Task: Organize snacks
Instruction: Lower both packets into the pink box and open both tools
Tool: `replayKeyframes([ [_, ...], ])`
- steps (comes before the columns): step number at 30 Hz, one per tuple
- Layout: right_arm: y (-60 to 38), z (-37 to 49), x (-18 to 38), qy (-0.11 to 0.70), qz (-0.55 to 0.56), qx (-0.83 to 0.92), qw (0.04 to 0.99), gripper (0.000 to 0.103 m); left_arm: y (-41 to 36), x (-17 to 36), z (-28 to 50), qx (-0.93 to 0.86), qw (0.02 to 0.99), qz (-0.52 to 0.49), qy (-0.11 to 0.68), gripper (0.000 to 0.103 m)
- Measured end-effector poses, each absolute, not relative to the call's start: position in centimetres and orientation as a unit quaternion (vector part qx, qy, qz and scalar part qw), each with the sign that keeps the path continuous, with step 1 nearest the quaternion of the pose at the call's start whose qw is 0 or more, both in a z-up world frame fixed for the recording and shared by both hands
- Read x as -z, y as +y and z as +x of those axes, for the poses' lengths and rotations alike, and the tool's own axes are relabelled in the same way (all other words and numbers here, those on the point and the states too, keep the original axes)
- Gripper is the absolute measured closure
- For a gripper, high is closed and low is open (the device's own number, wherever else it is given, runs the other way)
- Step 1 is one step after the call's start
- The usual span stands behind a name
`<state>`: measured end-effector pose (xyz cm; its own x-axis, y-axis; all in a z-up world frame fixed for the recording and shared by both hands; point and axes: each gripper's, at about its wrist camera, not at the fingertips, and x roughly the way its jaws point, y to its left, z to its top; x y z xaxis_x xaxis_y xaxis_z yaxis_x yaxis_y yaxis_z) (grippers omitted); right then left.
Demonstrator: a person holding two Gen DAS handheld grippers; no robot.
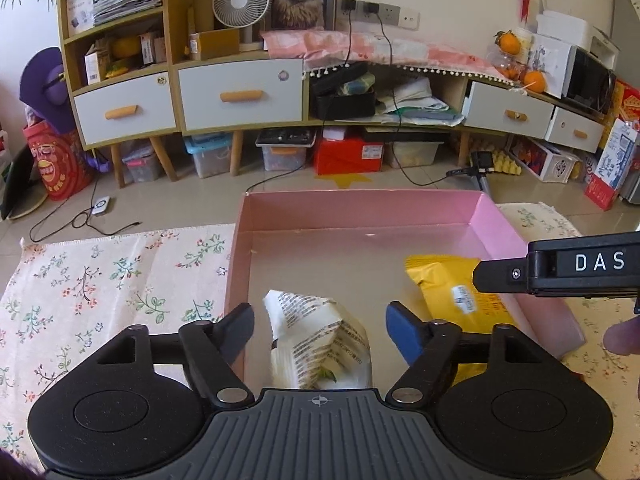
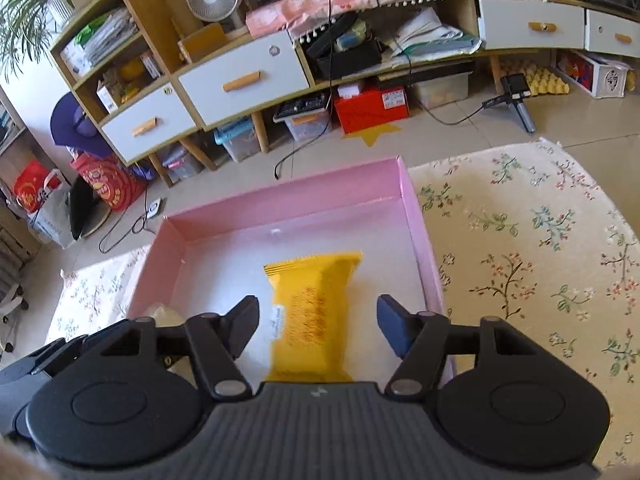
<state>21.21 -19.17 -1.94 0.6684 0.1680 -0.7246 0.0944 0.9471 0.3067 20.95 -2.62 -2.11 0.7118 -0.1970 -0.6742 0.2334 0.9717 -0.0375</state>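
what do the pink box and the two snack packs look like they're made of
Pink box: likely coated cardboard, with thin straight walls, crisp folded corners and a faint sheen on the floor.
Yellow snack pack: glossy plastic film with a crimped, serrated end seal.
White snack pack: thin printed film, creased and crumpled; possibly plastic.

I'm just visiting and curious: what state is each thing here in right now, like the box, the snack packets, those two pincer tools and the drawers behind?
Pink box: lidless, on the floral cloth.
White snack packet: sealed, in the box, between open jaws.
Yellow snack packet: sealed, flat in the box.
Left gripper: open, not pressing the packet.
Right gripper: open, over the yellow packet.
White drawer: shut.
Far-right drawer: pulled out.
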Motion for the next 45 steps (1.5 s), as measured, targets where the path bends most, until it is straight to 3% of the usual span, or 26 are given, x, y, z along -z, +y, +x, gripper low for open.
replayKeyframes([
  [9, -19.8, 18.6, 0.2, 0.404, 0.155, -0.014, 0.901, 0.027, -2.6, -0.3, 17.9, 0.125, 0.926, 0.03, 0.354, 0.016],
  [23, -20.3, 13.3, -1.4, 0.407, 0.129, -0.015, 0.904, 0.013, -1.5, -1.3, 12.3, 0.127, 0.919, 0.017, 0.372, 0.011],
  [45, -18.3, 7.0, 0.7, 0.406, 0.065, -0.062, 0.91, 0.0, 2.3, 0.6, 5.7, 0.123, 0.914, 0.026, 0.385, 0.003],
])
